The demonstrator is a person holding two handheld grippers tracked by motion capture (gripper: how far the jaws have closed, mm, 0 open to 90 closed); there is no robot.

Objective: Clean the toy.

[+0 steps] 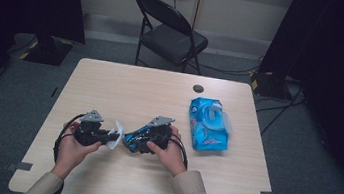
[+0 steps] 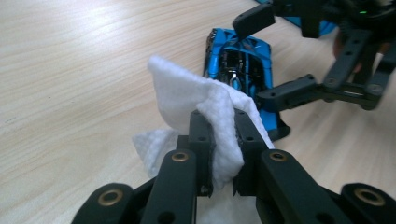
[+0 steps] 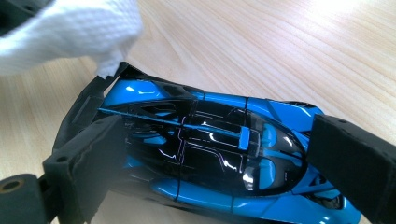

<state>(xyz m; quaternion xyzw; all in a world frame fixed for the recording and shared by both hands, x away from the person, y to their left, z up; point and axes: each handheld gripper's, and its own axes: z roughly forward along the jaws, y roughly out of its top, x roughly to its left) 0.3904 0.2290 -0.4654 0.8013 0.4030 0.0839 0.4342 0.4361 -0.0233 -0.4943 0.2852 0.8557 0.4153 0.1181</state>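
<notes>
A pale wood-grain counter (image 1: 125, 91) stands on grey carpet, with a black folding chair (image 1: 168, 31) behind its far edge and dark curtains at both sides of the room. At the near left, the person's left hand grips the left claw (image 1: 104, 135), whose jaws are pinched tight on a folded white wipe (image 1: 115, 135); in the left gripper view the wipe (image 2: 205, 116) bulges up between the two black jaws and a loose corner stands above them. Just to its right lies the blue and black toy car (image 1: 133, 139), resting low at the counter near the middle of the near half. The right claw (image 1: 141, 142) holds it: in the right gripper view the car (image 3: 210, 154) lies lengthwise between the two jaws, which press on its nose and tail, and the wipe (image 3: 70, 32) touches the car's rear corner. Farther right, well apart from the hands, a blue pack of wipes (image 1: 209, 124) lies flat with its lid flap open. A small dark round spot (image 1: 198, 88) sits on the counter beyond the pack.
</notes>
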